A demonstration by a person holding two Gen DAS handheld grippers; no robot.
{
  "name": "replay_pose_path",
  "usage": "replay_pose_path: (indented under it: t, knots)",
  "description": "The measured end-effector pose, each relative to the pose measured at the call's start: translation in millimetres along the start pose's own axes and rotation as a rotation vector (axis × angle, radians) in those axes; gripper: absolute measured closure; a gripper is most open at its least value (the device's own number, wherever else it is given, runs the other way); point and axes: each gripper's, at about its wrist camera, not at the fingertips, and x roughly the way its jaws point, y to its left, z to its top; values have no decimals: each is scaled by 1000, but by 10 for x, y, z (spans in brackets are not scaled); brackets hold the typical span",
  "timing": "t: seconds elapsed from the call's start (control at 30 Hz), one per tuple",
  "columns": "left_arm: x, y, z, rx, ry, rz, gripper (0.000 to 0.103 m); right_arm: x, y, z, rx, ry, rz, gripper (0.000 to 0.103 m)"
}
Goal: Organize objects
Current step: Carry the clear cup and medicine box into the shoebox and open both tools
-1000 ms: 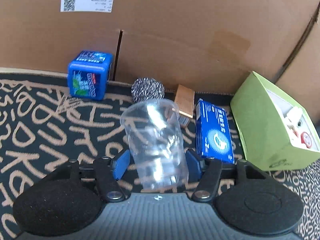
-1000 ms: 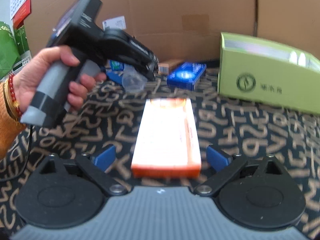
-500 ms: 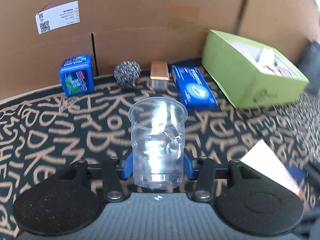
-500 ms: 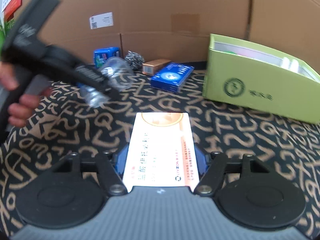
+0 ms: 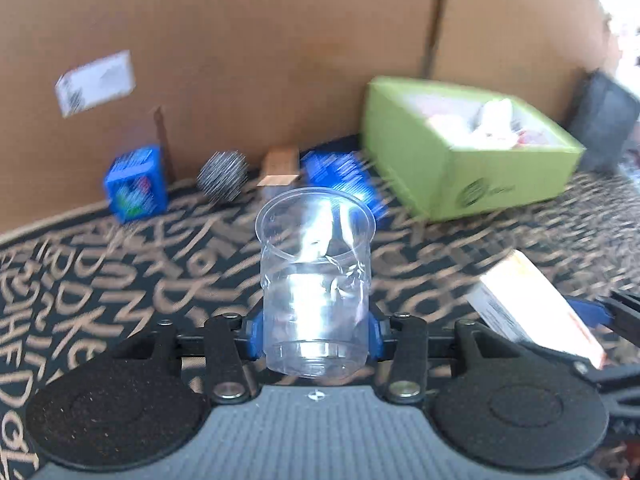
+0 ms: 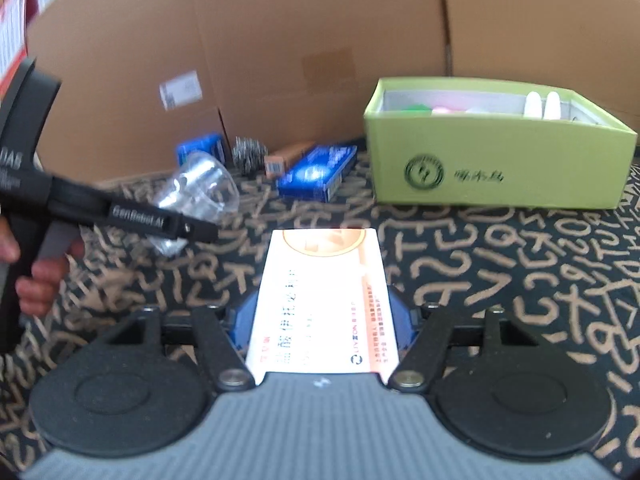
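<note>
My left gripper (image 5: 316,330) is shut on a clear plastic cup (image 5: 316,276), held above the patterned mat; the cup also shows in the right wrist view (image 6: 202,192), at the left. My right gripper (image 6: 320,320) is shut on a white and orange medicine box (image 6: 326,300), lifted off the mat; that box shows at the right of the left wrist view (image 5: 532,306). An open green box (image 6: 496,164) with several small items inside stands at the back right; it also shows in the left wrist view (image 5: 460,160).
Along the cardboard wall (image 6: 320,40) sit a blue cube box (image 5: 134,188), a steel wool ball (image 5: 222,176), a small brown box (image 5: 280,168) and a flat blue box (image 6: 318,172). The black mat with tan letters (image 6: 520,280) covers the table.
The left gripper pulled back from the wall and swung right with the cup. The right gripper closed on the medicine box and lifted it.
</note>
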Motion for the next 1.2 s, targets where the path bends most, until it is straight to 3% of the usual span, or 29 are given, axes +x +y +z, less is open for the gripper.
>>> replay_pose_path:
  t: [0.23, 0.4, 0.53, 0.67, 0.87, 0.93, 0.97, 1.0, 1.03, 1.13, 1.2]
  knots:
    - [-257, -416, 590, -4, -127, -168, 54, -336, -237, 507, -30, -198, -94, 38]
    - [-156, -704, 1042, -20, -188, -203, 54, -273, -485, 887, -56, -288, -225, 38]
    - [142, -893, 1308, -20, -180, -228, 54, -14, -658, 1134, -116, -290, -333, 38]
    - [551, -986, 1482, -16, -162, -180, 54, 335, -818, 1290, -151, -277, -385, 38]
    - [976, -1024, 1589, -23, -126, -170, 53, 756, -1081, 1390, -128, -261, -369, 38]
    - [1064, -1013, 1579, -13, -131, -170, 40, 910, -1141, 1383, -132, -244, -347, 37]
    - [1097, -988, 1560, -14, -129, -173, 21, 984, -1170, 1370, -143, -221, -336, 33]
    - [1112, -952, 1529, -26, -126, -169, 15, 1035, -1187, 1350, -153, -195, -337, 19]
    - [1109, -904, 1481, -49, -134, -160, 15, 1051, -1193, 1311, -158, -188, -352, 11]
    - [1052, -786, 1320, -91, -147, -182, 15, 975, -1193, 1180, -162, -224, -382, 1]
    - [1015, -739, 1230, -112, -147, -176, 15, 929, -1210, 1147, -142, -234, -388, 0]
